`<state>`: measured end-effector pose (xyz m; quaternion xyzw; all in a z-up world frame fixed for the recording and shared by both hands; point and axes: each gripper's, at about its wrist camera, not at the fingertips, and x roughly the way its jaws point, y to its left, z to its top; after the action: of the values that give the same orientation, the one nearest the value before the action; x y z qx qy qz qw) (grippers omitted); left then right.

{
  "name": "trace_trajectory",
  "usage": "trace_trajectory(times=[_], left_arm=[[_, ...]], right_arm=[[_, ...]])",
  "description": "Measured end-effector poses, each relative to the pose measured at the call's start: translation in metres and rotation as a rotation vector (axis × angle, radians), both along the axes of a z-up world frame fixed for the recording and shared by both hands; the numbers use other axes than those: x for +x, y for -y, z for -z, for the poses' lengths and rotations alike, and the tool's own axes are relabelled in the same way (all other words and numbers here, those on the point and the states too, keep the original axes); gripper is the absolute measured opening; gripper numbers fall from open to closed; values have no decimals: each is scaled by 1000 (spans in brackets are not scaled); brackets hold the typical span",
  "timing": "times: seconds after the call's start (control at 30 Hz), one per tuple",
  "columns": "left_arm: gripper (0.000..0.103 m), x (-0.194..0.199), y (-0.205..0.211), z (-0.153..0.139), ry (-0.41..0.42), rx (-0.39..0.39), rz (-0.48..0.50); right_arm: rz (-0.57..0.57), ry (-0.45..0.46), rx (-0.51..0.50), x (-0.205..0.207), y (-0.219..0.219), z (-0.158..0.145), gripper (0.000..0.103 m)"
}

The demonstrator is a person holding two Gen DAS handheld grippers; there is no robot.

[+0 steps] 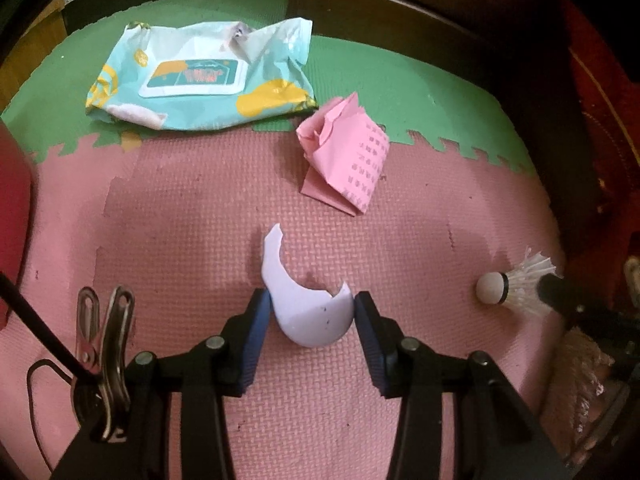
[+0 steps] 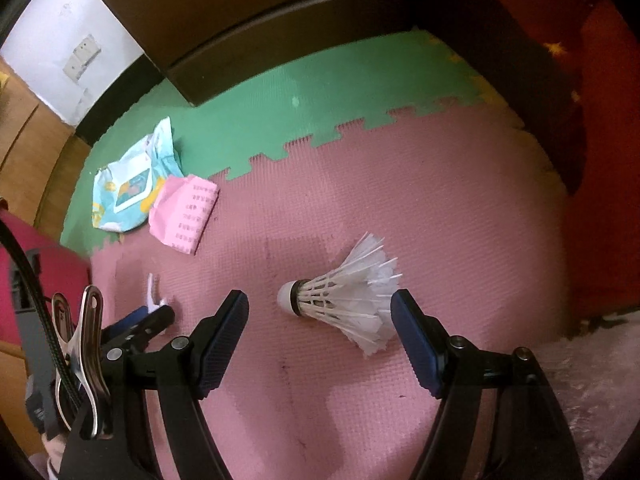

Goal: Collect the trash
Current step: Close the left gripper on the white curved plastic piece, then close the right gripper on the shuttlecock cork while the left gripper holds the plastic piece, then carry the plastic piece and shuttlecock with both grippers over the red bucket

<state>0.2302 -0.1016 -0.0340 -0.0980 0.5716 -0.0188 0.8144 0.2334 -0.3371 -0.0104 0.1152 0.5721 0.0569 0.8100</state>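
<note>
— Blue-padded fingers of the left gripper [image 1: 313, 304] bracket the white eggshell piece [image 1: 308, 308], touching or nearly so, not yet clamped; why so low?

— Likely because the shell lies flat on the pink foam mat [image 1: 180, 220]. Meanwhile the right gripper [image 2: 320, 312] stands spread wide around the shuttlecock [image 2: 344, 300], not touching it.

— And the rest?

— Crumpled pink paper [image 1: 346, 160] and a wet-wipe pack [image 1: 200, 76] lie beyond, near the green mat [image 2: 280, 88] and dark wooden furniture [image 2: 280, 20].
</note>
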Motion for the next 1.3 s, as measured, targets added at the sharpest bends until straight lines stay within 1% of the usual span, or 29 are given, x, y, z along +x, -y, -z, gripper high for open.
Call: trace_trajectory(times=[0.1, 0.17, 0.2, 0.23, 0.27, 0.3, 0.33, 0.37, 0.4, 0.47, 0.63, 0.73, 0.97, 1.2, 1.3], left_arm=[[46, -1, -1, -1, 2, 3, 4], [46, -1, -2, -1, 1, 5, 5], [46, -1, -2, -2, 1, 5, 5], [46, -2, -2, -2, 2, 6, 6], [46, -1, -1, -1, 2, 7, 5], [46, 0, -1, -1, 4, 9, 5], [46, -1, 0, -1, 5, 11, 6], [46, -1, 0, -2, 8, 13, 8], [46, -1, -1, -2, 10, 15, 8], [46, -2, -2, -4, 15, 18, 10], [46, -4, -2, -6, 28, 35, 13], [46, -6, -1, -8, 37, 44, 17], [46, -15, -4, -19, 61, 55, 25], [46, -31, -8, -41, 103, 63, 31], [46, -40, -12, -51, 119, 63, 24]], right_arm=[[-1, -19, -8, 2, -3, 8, 75], [0, -28, -9, 3, -5, 12, 73], [-1, -32, -10, 3, -5, 13, 66], [-3, -37, -12, 3, -6, 14, 55], [-4, -45, -15, 3, -7, 15, 49], [-7, -59, -13, 3, -8, 17, 38], [-8, -69, -6, 2, -8, 18, 31], [-9, -76, 4, 2, -9, 19, 28], [-11, -83, 16, 1, -9, 21, 22], [-18, -82, 24, -1, -10, 20, 19], [-41, -39, 56, -5, -14, 9, 6], [-65, -25, 64, -7, -19, 5, 4], [-116, 1, 64, -24, -26, -5, 3], [-117, 41, 58, -44, -24, -21, 3], [-131, 68, 53, -51, -32, -31, 4]])
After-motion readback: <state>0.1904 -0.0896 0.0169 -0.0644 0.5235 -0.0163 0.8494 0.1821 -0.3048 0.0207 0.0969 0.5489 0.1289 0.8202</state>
